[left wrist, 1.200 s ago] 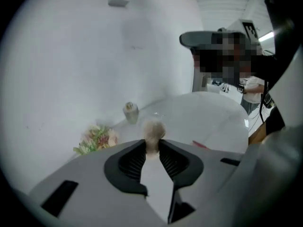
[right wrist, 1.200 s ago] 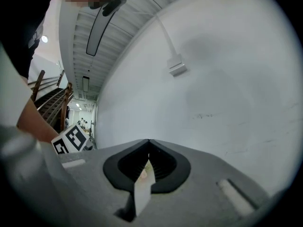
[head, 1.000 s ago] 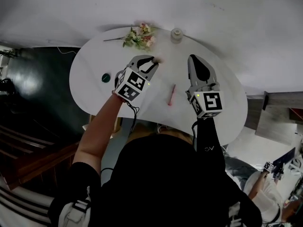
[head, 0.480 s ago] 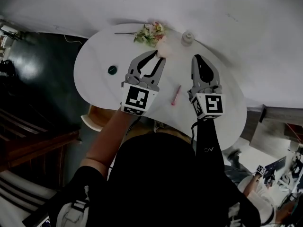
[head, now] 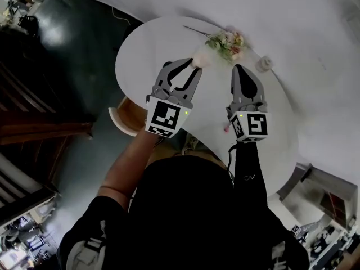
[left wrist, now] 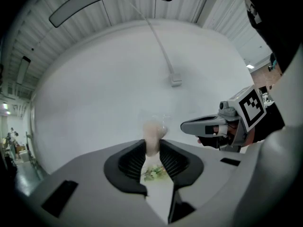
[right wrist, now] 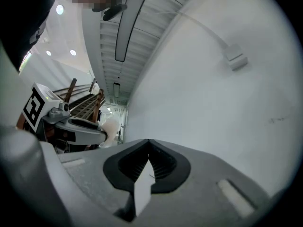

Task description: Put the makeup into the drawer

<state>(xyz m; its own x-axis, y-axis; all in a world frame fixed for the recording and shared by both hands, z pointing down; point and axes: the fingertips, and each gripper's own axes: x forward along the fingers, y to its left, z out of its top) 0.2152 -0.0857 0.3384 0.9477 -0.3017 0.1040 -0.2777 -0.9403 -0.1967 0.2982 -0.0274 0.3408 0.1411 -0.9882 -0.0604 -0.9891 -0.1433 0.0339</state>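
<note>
My left gripper (head: 193,67) hangs above the white oval table (head: 140,55), shut on a beige makeup sponge (head: 198,61). In the left gripper view the sponge (left wrist: 152,132) sticks up from between the ribbed pads (left wrist: 135,159). To its right my right gripper (head: 241,70) is shut, and the right gripper view shows nothing between its jaws (right wrist: 149,144). A pink makeup stick (head: 226,128) lies on the table, mostly hidden beside the right gripper's marker cube. Both grippers point roughly level at a white wall.
A bunch of flowers (head: 228,41) and a small white jar (head: 264,63) sit at the table's far side. A tan wooden piece (head: 132,116) juts out under the table's near left edge. Dark floor and wooden stairs lie to the left.
Both grippers have lifted off the table and moved away from me. The left one turned with the sponge in it. The head view has swung, so the table now sits further right.
</note>
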